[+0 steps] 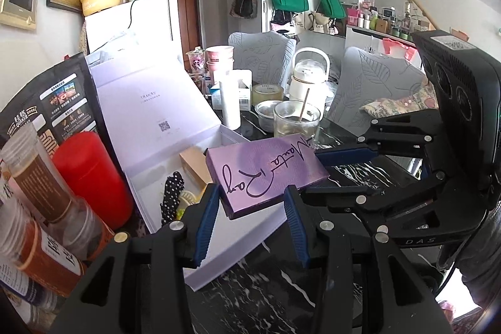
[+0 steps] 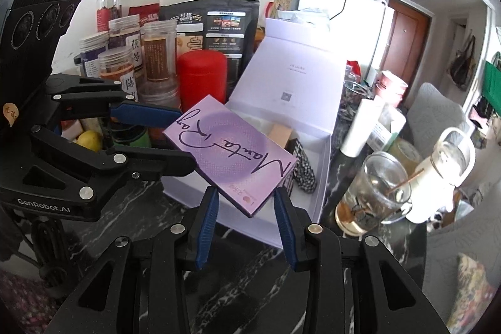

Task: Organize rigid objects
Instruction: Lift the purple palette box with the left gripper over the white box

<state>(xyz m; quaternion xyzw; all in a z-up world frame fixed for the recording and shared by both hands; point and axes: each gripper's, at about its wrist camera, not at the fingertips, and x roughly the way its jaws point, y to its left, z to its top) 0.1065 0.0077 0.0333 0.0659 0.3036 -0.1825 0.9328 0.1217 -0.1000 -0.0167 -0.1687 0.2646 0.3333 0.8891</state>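
A flat purple box marked "Manta Ray" (image 1: 266, 172) (image 2: 233, 157) is held in the air over the front edge of an open white gift box (image 1: 150, 121) (image 2: 291, 89). My left gripper (image 1: 252, 196) is shut on one short end of the purple box. My right gripper (image 2: 244, 197) is shut on the opposite end; it also shows in the left wrist view (image 1: 322, 166). Inside the white box lie a tan carton (image 1: 195, 166), a black polka-dot pouch (image 1: 170, 196) (image 2: 305, 168) and a yellowish item.
A red canister (image 1: 94, 177) (image 2: 202, 77), several spice jars (image 2: 125, 58) and a black Quaker bag (image 2: 213, 27) crowd the left. A glass cup with a stick (image 2: 372, 193), a white bottle (image 2: 441, 177), tape roll (image 1: 266, 93) and white tube (image 1: 228, 104) stand right of the box on the black marble table (image 1: 281, 287).
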